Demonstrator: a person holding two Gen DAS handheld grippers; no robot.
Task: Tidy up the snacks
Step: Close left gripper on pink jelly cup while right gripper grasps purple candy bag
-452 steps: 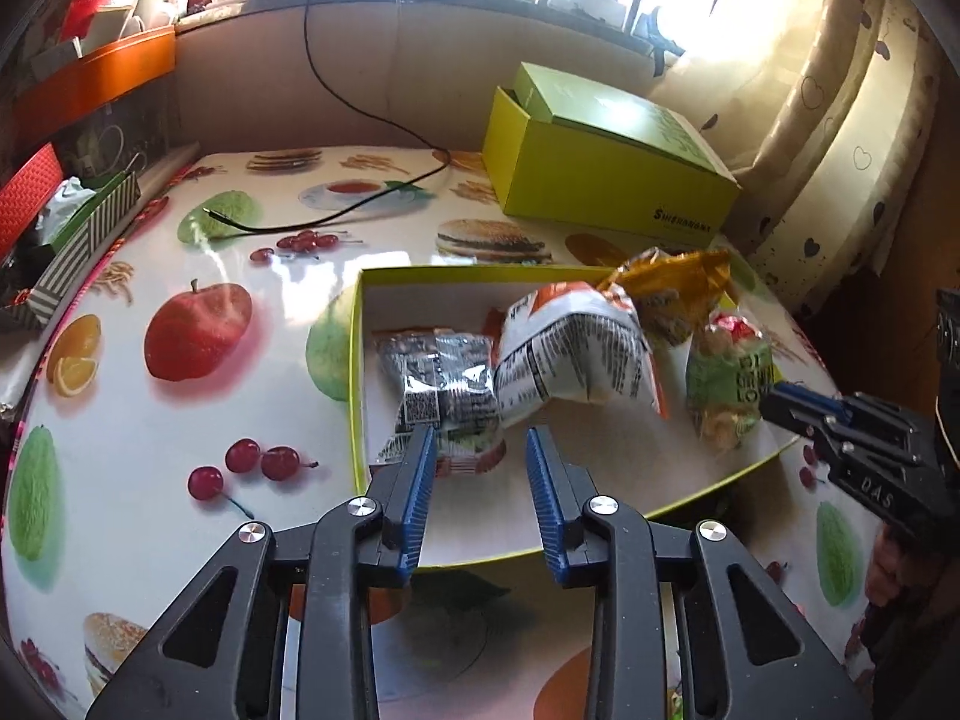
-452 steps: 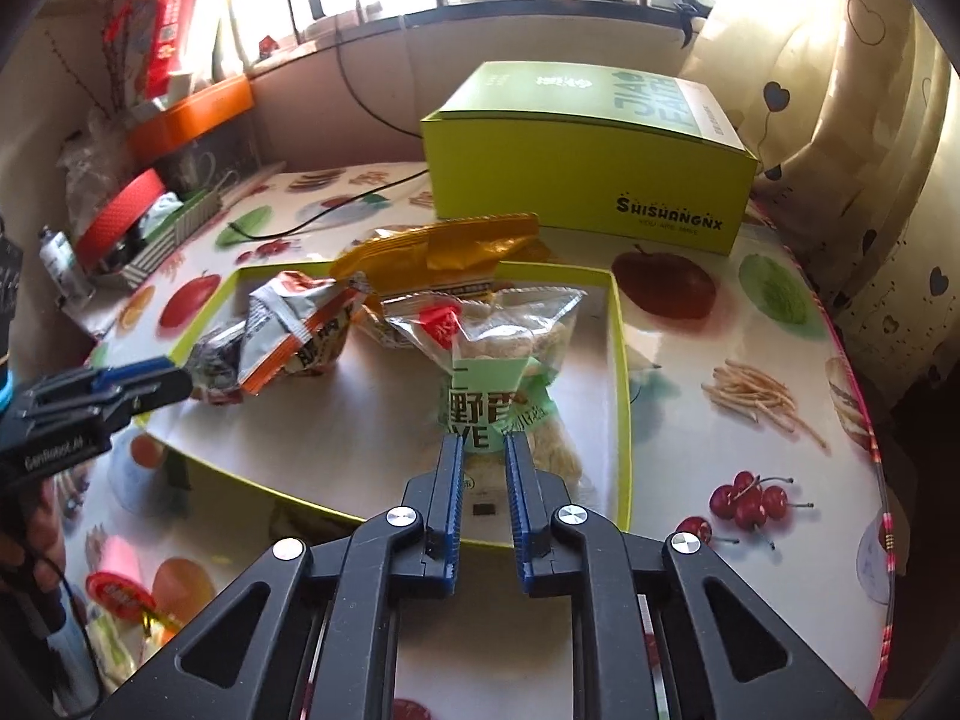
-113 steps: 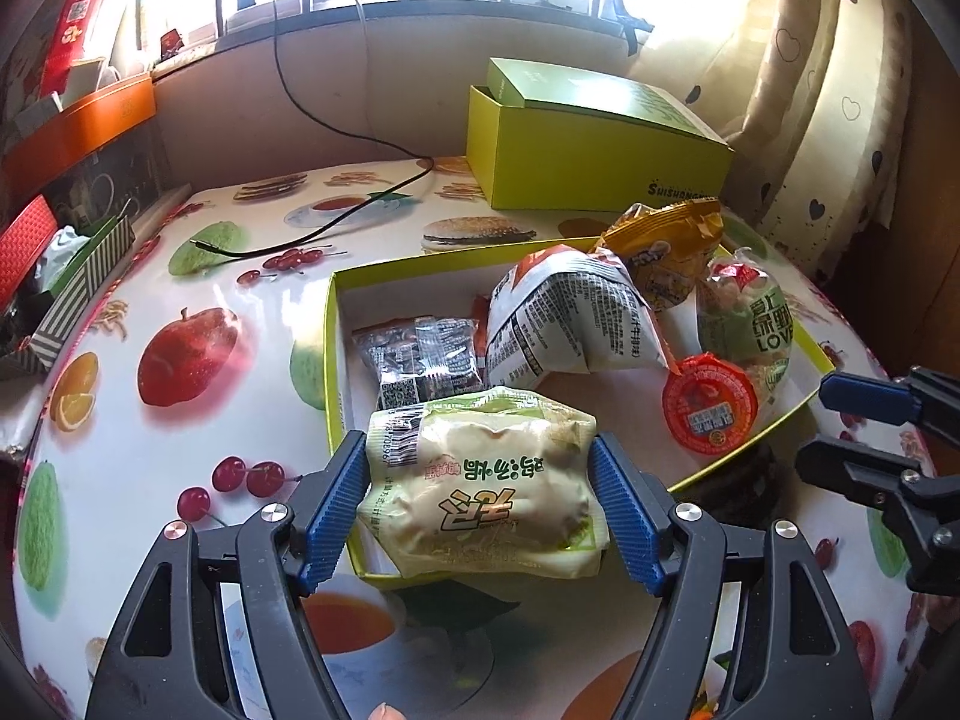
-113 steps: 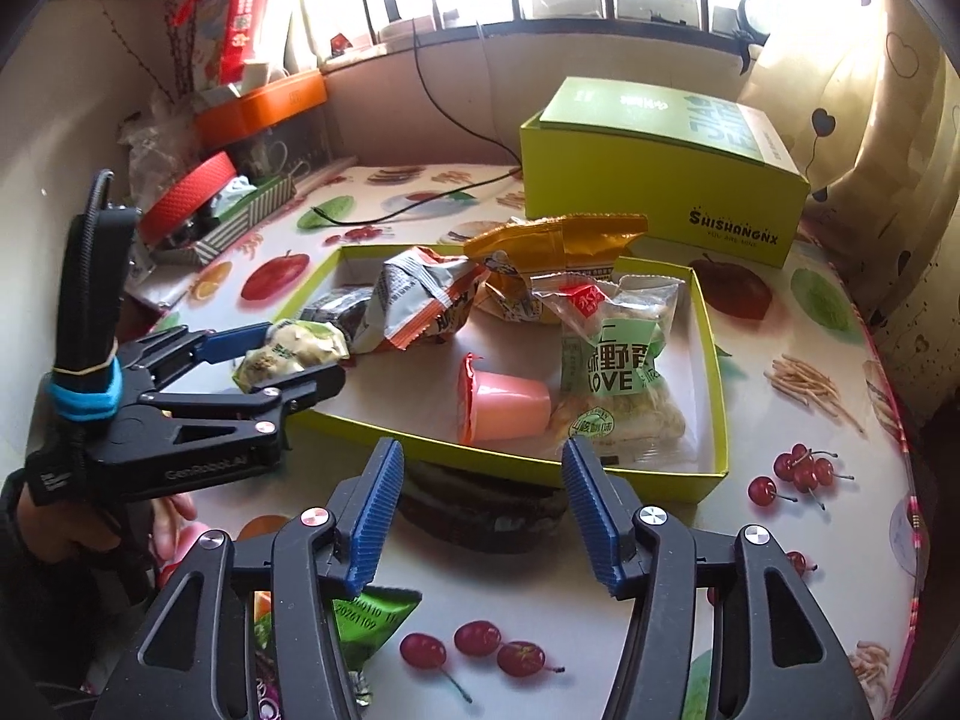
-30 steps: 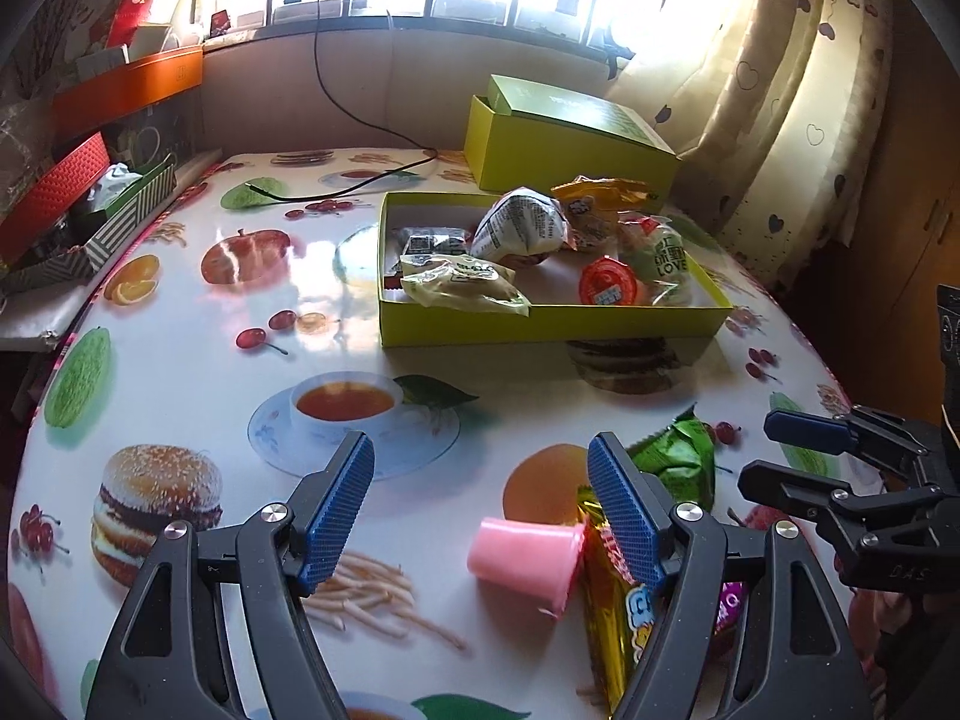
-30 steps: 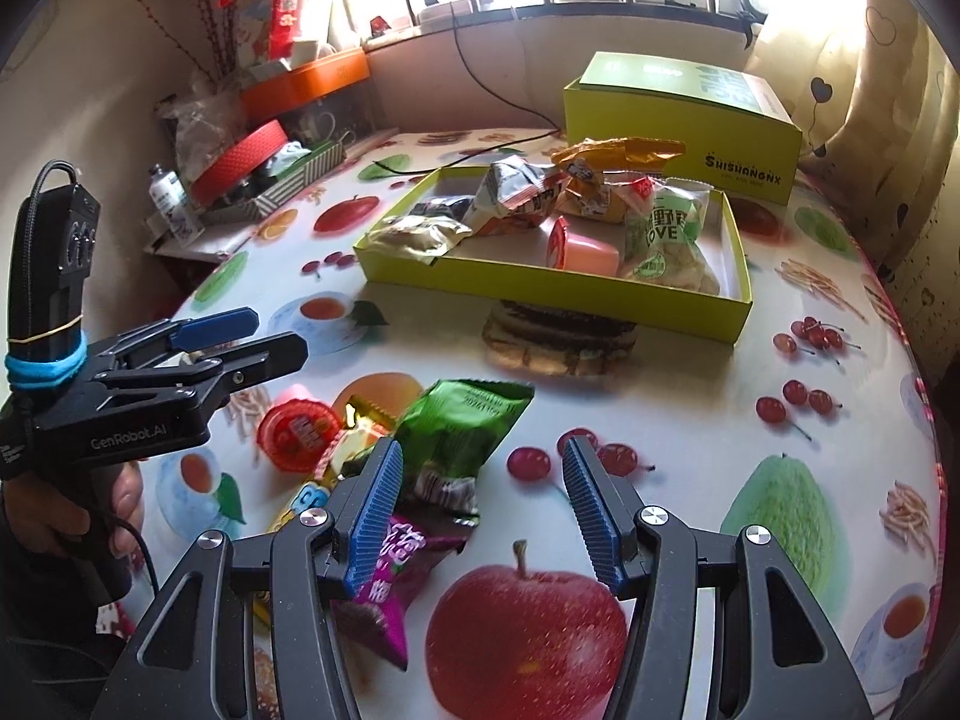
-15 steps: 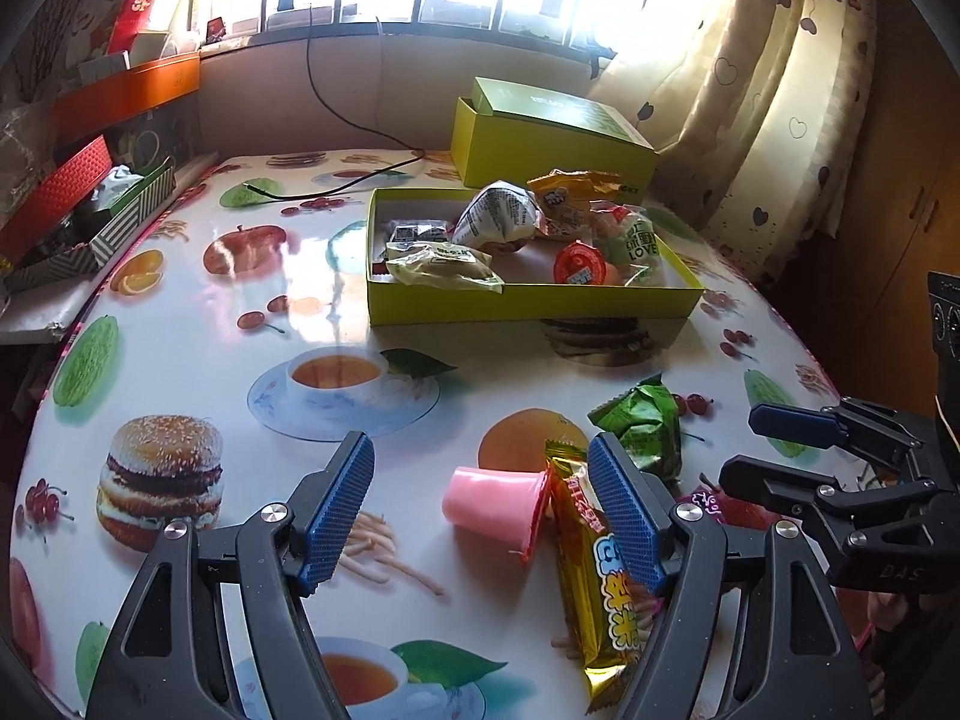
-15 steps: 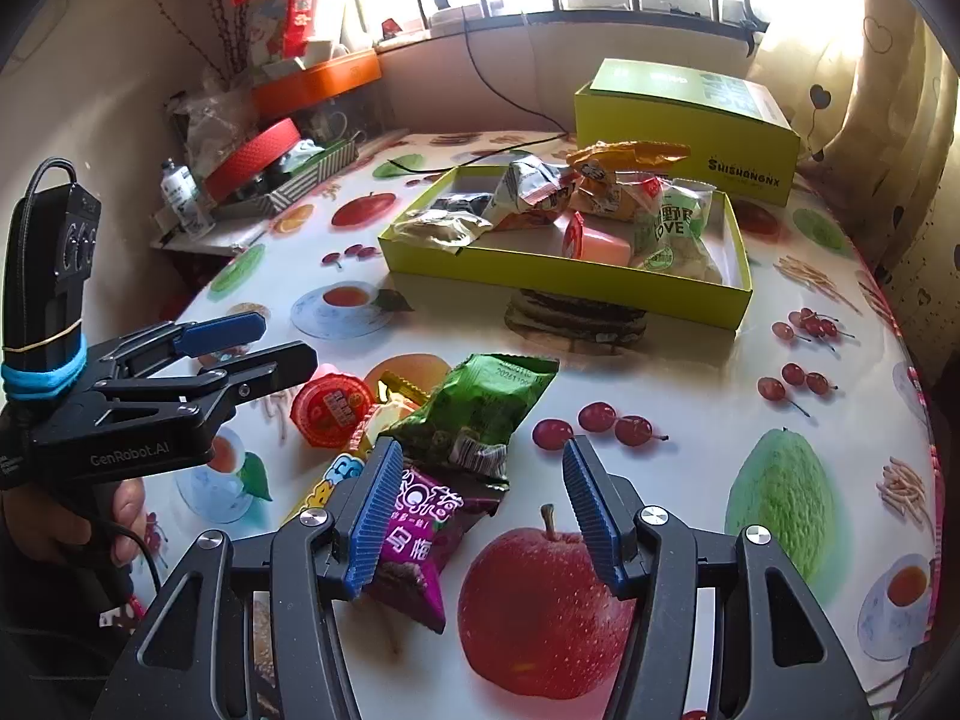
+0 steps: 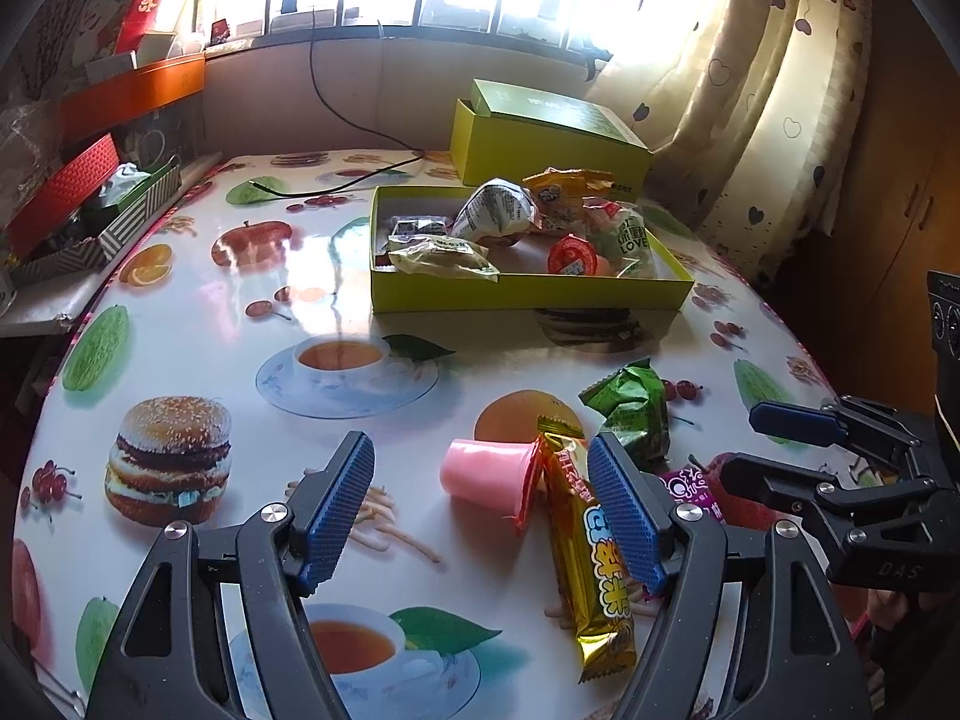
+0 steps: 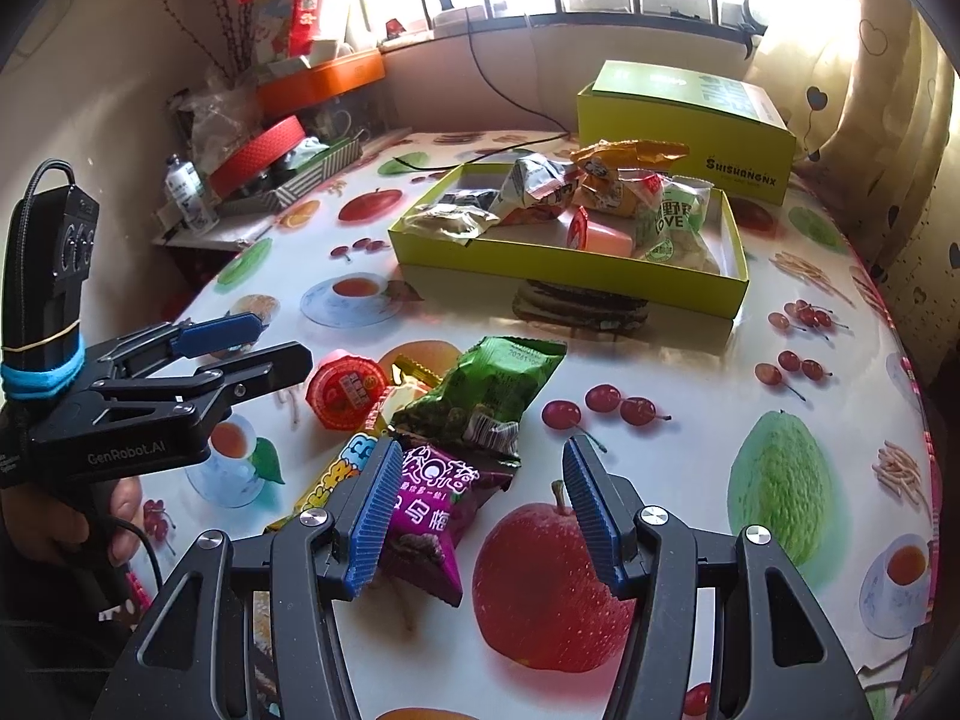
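An open yellow-green tray box (image 9: 528, 293) (image 10: 570, 267) at the far middle of the table holds several snack packs. Near me lie a pink jelly cup (image 9: 487, 474) (image 10: 345, 389) on its side, a yellow snack bar (image 9: 591, 558), a green pack (image 9: 631, 405) (image 10: 486, 390) and a purple pack (image 10: 429, 510). My left gripper (image 9: 483, 510) is open and empty, just short of the pink cup and bar; it also shows in the right wrist view (image 10: 264, 339). My right gripper (image 10: 480, 516) is open and empty above the purple pack; it also shows in the left wrist view (image 9: 744, 441).
A closed yellow-green box (image 9: 549, 135) (image 10: 684, 120) stands behind the tray. A black cable (image 9: 354, 174) runs from the window onto the table. Red and striped boxes (image 9: 78, 210) and a small bottle (image 10: 186, 189) crowd the shelf at the left. A curtain (image 9: 768, 90) hangs at the right.
Both grippers have drawn back from the tray toward the loose snacks at the near edge and lowered slightly. The snacks now sit closer between the fingers. Both stay open.
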